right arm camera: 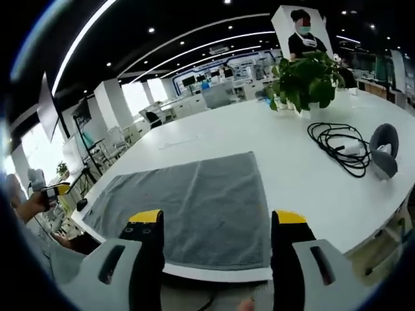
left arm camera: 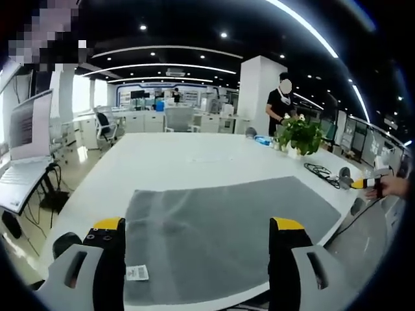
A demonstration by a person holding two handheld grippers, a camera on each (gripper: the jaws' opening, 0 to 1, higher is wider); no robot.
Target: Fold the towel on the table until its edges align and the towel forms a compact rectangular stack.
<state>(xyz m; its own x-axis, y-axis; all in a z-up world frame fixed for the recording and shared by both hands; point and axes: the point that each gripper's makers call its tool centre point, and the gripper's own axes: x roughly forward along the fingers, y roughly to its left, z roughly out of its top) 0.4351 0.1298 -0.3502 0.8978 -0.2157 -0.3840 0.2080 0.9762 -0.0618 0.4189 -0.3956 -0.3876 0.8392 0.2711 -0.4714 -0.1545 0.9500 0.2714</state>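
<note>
While the grey towel [left arm camera: 227, 227] is lying flat and fully spread on the white worktop [left arm camera: 175, 162], I am reading its long axis as running across the near edge, from one of my hands to the other. The left gripper [left arm camera: 198, 256] is hovering over one short end, by the sewn label [left arm camera: 137, 273], its jaws spread wide and holding nothing. The right gripper [right arm camera: 217, 249] is hovering over the opposite end, jaws equally released. Each end is sitting just ahead of its own jaws, so I am judging neither hand nearer. Beyond are standing a potted plant [right arm camera: 305, 78] and a coiled cable [right arm camera: 337, 146].
</note>
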